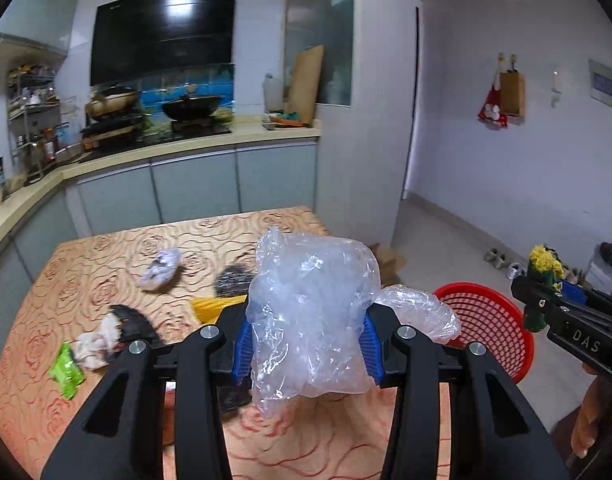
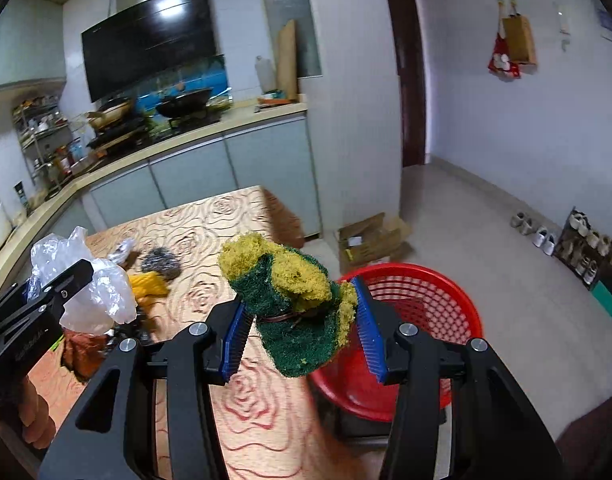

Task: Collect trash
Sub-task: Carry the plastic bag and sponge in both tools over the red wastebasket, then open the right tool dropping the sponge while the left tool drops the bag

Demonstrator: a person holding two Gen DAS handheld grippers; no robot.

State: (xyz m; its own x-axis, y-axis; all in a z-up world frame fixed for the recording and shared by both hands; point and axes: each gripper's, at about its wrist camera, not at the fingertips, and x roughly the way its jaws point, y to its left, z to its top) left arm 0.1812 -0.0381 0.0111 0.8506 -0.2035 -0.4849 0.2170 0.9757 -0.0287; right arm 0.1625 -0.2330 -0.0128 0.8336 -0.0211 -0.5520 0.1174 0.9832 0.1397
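A: Where was the trash?

B: The left gripper [image 1: 308, 340] had its fingers closed on a crumpled clear plastic bag [image 1: 310, 312]; the right gripper [image 2: 301, 336] pinched a worn yellow-and-green sponge [image 2: 293, 300]. The red basket [image 2: 418, 312] stood off the bench [image 1: 105, 248] edge, at about three o'clock from the bag.

A: How would they handle?

B: Both looked light. The bag seemed slick and shapeless, best gripped at its bunched middle. The sponge looked soft and springy, held across its folded waist. More scraps lay at ten o'clock on the bench.
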